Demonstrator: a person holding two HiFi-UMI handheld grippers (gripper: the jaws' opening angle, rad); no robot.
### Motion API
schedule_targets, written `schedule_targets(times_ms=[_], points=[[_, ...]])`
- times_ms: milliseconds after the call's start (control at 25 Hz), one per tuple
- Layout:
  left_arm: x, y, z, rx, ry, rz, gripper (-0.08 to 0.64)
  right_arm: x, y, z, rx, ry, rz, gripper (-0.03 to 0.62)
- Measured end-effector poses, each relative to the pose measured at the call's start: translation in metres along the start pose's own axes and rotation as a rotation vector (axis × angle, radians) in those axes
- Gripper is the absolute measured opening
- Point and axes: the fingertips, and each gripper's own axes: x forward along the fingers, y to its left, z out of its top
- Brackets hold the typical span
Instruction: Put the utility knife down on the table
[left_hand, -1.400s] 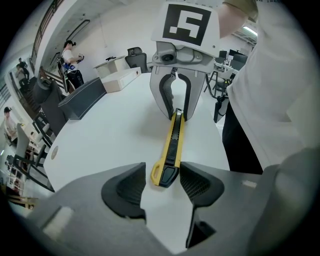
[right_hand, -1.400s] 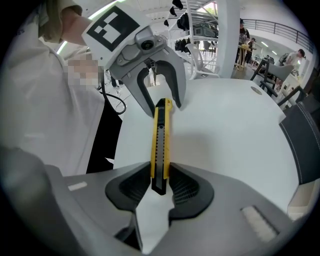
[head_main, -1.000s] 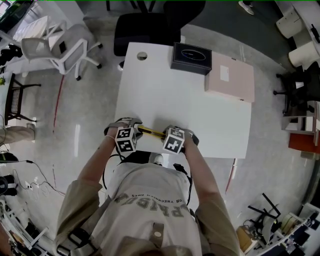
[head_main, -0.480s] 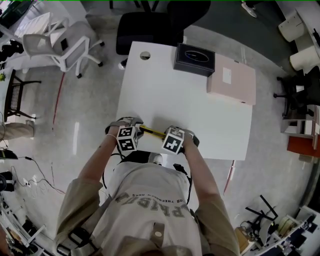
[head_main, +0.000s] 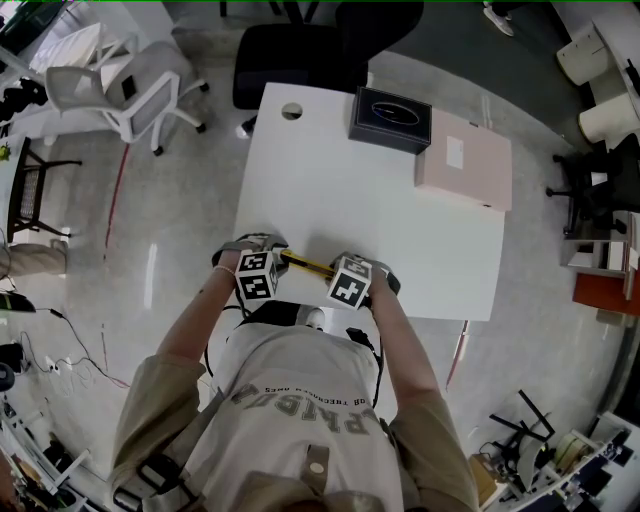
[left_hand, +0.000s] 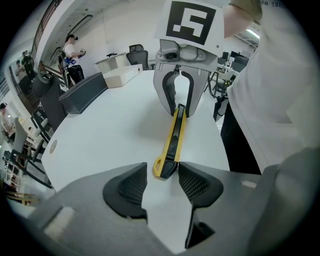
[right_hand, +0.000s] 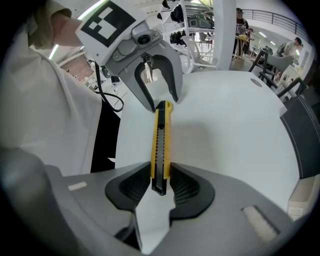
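Note:
A yellow and black utility knife stretches between my two grippers, low over the front edge of the white table. My right gripper is shut on one end of the knife, with both pads pressed against its sides. The knife's looped end sits between the tips of my left gripper, whose jaws stand open with a gap at the left pad. In the head view the left gripper and right gripper face each other. Whether the knife touches the table I cannot tell.
A dark box and a flat pink box lie at the table's far right. A cable hole is at the far left corner. A black chair stands behind the table, a white chair to its left.

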Motion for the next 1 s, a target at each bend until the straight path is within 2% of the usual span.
schedule_targets(times_ms=[600,880,1000], points=[[-0.001,-0.002,0.002,-0.008,-0.008,-0.017,0.210,0.000,0.002,-0.003,-0.005,-0.023,-0.036,0.135],[-0.002,-0.001,-0.003,-0.079,-0.039,-0.022,0.209,-0.003,0.001,-0.003,0.050,-0.060,-0.034,0.135],[-0.004,-0.003,-0.005,-0.082,-0.034,-0.017,0.209,-0.010,-0.001,-0.004,0.086,-0.091,-0.047,0.135]])
